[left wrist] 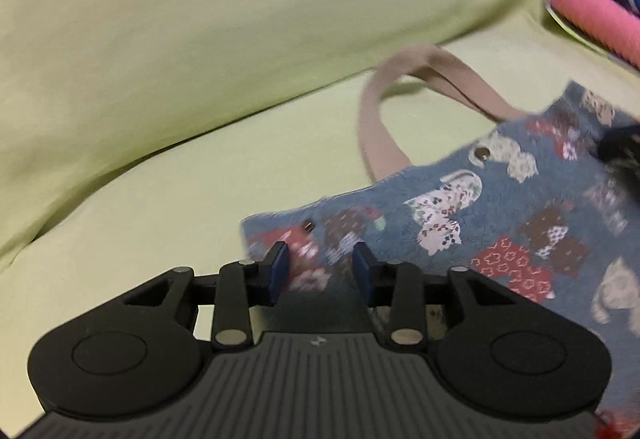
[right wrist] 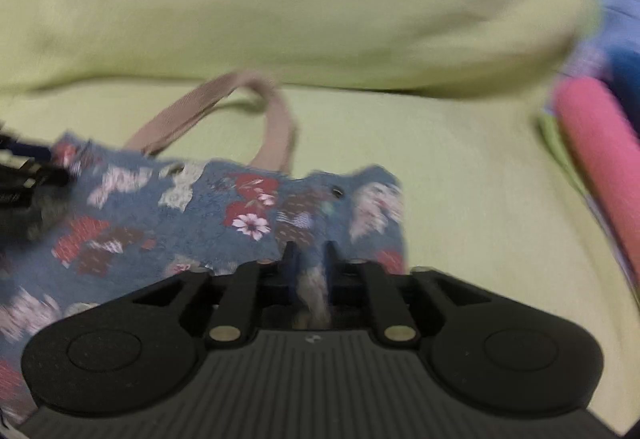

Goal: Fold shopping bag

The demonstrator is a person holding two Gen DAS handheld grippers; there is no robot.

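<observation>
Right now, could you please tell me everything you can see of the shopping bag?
The shopping bag is blue cloth printed with red, brown and cream patchwork shapes. It lies on a pale green sheet. A beige webbing handle arches up from its top edge, where a metal snap shows. The left gripper is open over one top corner; the right gripper is near the other corner with cloth between its nearly closed fingers, though blur hides whether it grips.

Left of the shopping bag [left wrist: 500, 223] the green sheet [left wrist: 160, 207] lies bare. Behind the bag a bulky green cushion [left wrist: 240, 19] blocks passage; a pink roll [right wrist: 596, 151] bounds its right.
</observation>
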